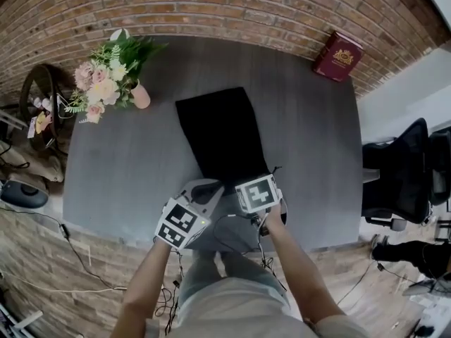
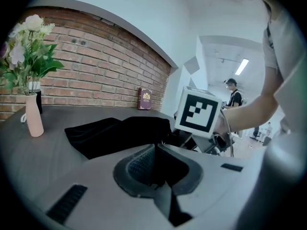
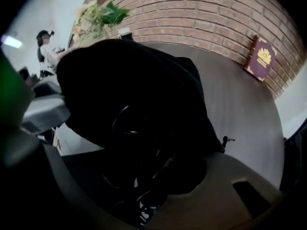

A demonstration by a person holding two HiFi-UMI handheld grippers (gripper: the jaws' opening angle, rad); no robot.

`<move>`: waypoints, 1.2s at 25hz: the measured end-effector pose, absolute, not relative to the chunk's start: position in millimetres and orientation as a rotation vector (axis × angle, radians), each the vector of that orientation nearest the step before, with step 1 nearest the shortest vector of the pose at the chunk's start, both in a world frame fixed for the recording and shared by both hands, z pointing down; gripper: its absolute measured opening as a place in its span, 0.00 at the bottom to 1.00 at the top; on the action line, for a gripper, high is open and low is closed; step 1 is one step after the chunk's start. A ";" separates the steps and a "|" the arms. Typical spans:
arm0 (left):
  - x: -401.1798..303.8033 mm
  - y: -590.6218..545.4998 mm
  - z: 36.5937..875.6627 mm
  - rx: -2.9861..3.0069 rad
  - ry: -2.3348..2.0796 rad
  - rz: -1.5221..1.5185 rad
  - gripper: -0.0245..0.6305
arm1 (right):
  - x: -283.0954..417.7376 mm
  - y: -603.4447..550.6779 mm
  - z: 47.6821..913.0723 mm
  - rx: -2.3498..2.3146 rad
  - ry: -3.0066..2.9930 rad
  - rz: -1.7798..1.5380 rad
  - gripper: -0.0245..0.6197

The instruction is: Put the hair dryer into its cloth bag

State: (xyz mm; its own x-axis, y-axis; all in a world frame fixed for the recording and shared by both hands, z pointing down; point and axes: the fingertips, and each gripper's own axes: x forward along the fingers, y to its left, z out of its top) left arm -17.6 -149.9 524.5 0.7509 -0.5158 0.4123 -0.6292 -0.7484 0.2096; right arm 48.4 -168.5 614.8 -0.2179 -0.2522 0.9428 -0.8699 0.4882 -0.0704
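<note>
Both at near edge of cloth bag (image 1: 218,132), left fingers (image 2: 139,169) pressed together, right fingers (image 3: 230,190) gripping dark corded hair dryer (image 3: 144,176).

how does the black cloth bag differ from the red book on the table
The cloth bag is black and plain; the book is dark red with a gold emblem. The cloth bag lies limp along the middle of the table; the book stands upright at the far right corner against the brick wall. The cloth bag covers far more tabletop than the book. Both rest on the grey table.
</note>
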 end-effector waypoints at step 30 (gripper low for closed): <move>-34.8 -147.1 533.3 2.522 -0.994 0.487 0.06 | 28.8 -150.7 615.6 0.979 -1.964 0.953 0.54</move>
State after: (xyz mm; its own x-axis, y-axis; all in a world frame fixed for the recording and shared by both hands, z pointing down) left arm -34.8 -147.1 533.3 0.6888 -0.5700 0.4480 -0.7034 -0.6751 0.2225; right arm 28.8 -150.7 615.6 -0.4423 -0.3105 0.8414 -0.8531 0.4352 -0.2879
